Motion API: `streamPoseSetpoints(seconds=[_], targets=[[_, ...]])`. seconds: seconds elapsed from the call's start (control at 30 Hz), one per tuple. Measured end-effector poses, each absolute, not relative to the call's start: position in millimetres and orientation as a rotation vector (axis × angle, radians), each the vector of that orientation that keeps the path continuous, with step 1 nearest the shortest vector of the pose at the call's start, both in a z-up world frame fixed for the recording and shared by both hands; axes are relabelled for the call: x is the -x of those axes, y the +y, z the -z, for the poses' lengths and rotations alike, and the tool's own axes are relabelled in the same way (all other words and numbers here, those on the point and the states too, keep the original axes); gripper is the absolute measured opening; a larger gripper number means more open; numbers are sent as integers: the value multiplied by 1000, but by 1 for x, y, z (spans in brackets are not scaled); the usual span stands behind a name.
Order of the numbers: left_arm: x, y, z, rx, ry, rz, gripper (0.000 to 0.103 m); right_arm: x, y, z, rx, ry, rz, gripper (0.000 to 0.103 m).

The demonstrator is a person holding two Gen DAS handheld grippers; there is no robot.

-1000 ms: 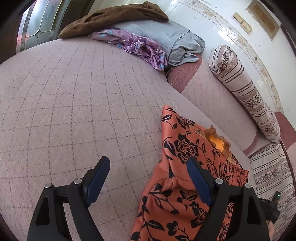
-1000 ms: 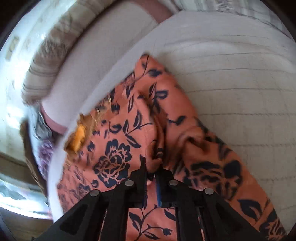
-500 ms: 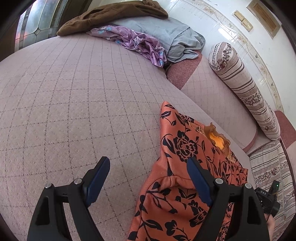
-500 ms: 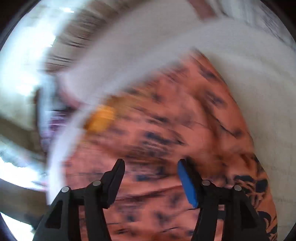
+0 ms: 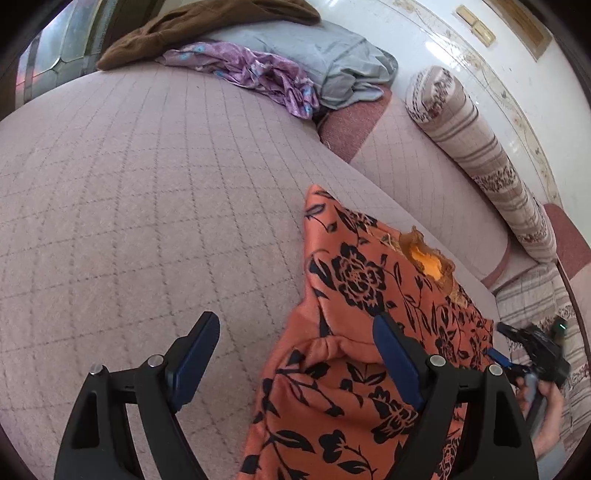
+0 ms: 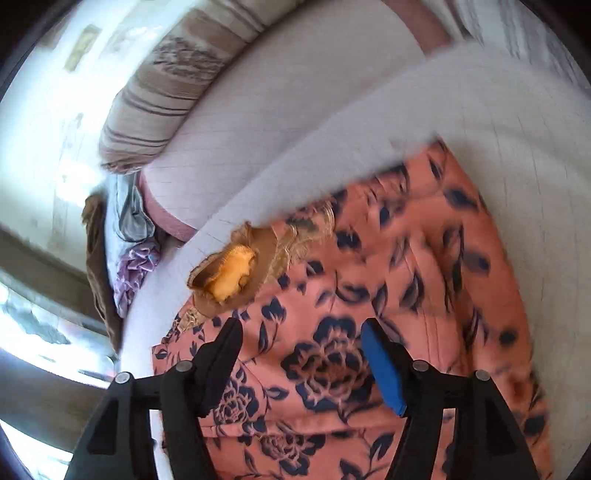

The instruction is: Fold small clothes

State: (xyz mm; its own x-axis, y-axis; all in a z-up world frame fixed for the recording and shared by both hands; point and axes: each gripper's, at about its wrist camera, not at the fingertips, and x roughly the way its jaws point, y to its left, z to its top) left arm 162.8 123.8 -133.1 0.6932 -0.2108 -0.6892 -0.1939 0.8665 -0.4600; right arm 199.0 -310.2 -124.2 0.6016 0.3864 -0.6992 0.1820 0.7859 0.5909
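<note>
An orange garment with black flowers (image 5: pixel 354 295) lies partly folded on the pinkish quilted bed cover (image 5: pixel 147 192), its yellow-lined neckline (image 5: pixel 428 258) toward the far edge. My left gripper (image 5: pixel 295 347) hangs wide open over the garment's left edge, holding nothing. In the right wrist view the same garment (image 6: pixel 406 266) fills the lower half, with my right gripper (image 6: pixel 303 350) above it, its jaws opening and nothing pinched between them. That right gripper also shows small in the left wrist view (image 5: pixel 532 347), held by a hand.
A heap of other clothes, brown (image 5: pixel 207 22), purple (image 5: pixel 258 74) and grey-blue (image 5: pixel 332 55), lies at the far end of the bed. A striped bolster (image 5: pixel 476 155) runs along the white wall. Striped bedding (image 5: pixel 535 295) lies at the right.
My right gripper has let go of the garment fold it was pinching, opened wide and drawn back a little, rolling as it went. The left gripper stays open and nearly still.
</note>
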Motion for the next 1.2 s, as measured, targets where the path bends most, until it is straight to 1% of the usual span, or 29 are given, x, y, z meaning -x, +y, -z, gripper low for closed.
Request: streamPoseSetpoints(seconds=[0.03,0.1,0.13,0.17,0.23,0.37,0.5,0.6,0.67,0.73,0.77,0.8,0.83,0.87,0.93,1.0,1.03,1.07,1.1,1.17,1.2], targets=[[-162,121,133,516,816,15,85,-205,-314,131,-670,968,-106,71],[-161,116,132,465,812,6,85,-222,-330,159,-705,1061,-75,67],[-161,116,133,458,811,4,85,-220,-338,158,-782,1015,-71,67],[-162,116,133,462,814,5,85,-219,-341,153,-813,988,-67,69],[-165,116,135,484,814,14,85,-208,-339,140,-791,943,-68,69],[-161,112,135,444,806,12,85,-159,-334,134,-690,927,-82,69],[-153,108,139,410,806,-1,85,-93,-326,133,-624,970,-98,69],[-138,105,135,383,805,7,85,-70,-340,115,-602,949,-87,69],[-127,104,125,382,808,30,85,-60,-363,68,-568,864,-67,69],[-115,104,114,394,810,53,85,-51,-383,-13,-522,711,-62,69],[-106,103,108,400,812,58,85,-46,-387,-42,-505,654,-62,70],[-95,103,102,413,822,72,85,-44,-390,-79,-486,583,-64,73],[-88,102,99,416,833,85,85,-39,-394,-117,-471,511,-69,82],[-76,99,96,399,847,103,85,-36,-395,-141,-464,459,-72,89],[-59,95,91,358,848,110,85,-18,-392,-173,-455,381,-109,91],[-34,95,88,334,853,120,85,-7,-379,-168,-432,402,-180,91],[-28,95,88,333,858,117,85,-3,-370,-152,-404,455,-214,91],[-16,98,89,336,874,111,85,0,-361,-127,-377,529,-231,91],[-7,100,90,342,890,114,85,2,-353,-90,-361,630,-246,91],[8,103,92,347,913,114,85,6,-352,-30,-377,794,-264,90],[16,104,92,349,917,114,85,11,-356,18,-423,914,-263,89]])
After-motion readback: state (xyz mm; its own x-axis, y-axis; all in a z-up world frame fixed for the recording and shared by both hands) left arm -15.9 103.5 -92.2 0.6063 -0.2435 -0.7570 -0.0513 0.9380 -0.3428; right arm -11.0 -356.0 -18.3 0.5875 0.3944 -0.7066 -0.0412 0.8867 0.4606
